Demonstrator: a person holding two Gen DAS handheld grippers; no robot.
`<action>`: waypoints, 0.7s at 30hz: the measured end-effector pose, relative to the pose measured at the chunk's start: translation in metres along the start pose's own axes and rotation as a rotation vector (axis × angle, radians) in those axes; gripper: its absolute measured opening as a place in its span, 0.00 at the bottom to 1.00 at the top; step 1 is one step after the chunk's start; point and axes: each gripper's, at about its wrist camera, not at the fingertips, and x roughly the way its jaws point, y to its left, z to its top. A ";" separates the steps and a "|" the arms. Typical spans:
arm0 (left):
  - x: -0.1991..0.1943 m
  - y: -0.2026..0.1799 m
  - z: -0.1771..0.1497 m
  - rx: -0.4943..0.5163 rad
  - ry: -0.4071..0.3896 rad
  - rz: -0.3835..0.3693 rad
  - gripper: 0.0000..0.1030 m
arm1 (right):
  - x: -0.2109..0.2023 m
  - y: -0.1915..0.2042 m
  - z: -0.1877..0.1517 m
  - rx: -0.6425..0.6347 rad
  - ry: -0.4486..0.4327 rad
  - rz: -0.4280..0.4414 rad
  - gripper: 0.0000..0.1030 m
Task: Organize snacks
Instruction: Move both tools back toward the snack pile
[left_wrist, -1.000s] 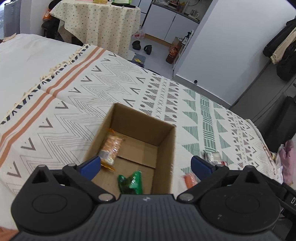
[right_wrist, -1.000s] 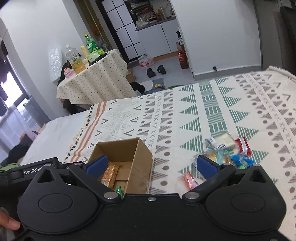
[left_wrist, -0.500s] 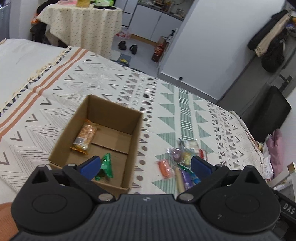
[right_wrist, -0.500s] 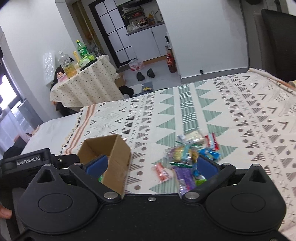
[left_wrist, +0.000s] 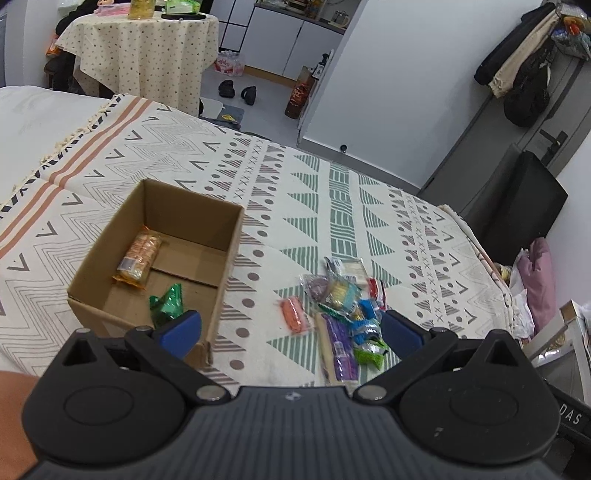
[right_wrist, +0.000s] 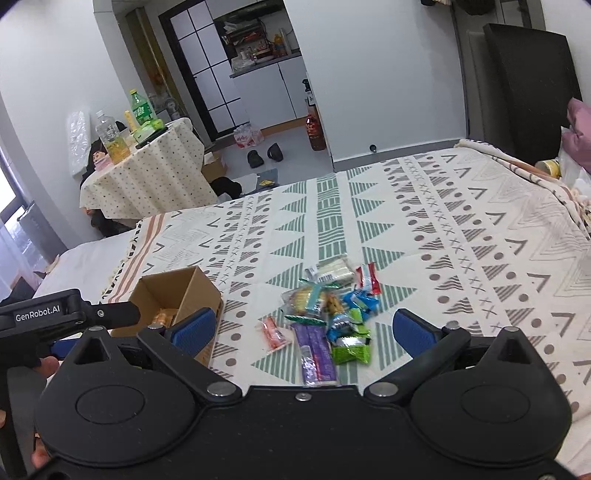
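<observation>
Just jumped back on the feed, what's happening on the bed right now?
A person is sorting snacks into a cardboard box on the patterned blanket. Two packets are inside: an orange biscuit pack and a green wrapper. The rest sit in a loose snack pile beside the box. The left gripper and right gripper are both open and empty, above the pile.
</observation>
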 end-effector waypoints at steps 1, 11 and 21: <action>0.000 -0.003 -0.001 0.004 0.005 -0.001 1.00 | -0.001 -0.002 0.000 0.001 -0.003 0.000 1.00; 0.003 -0.024 -0.012 0.037 0.044 -0.012 1.00 | -0.011 -0.024 -0.001 0.020 0.005 -0.003 1.00; 0.018 -0.037 -0.020 0.069 0.061 -0.021 1.00 | -0.006 -0.047 -0.003 0.035 -0.002 -0.017 1.00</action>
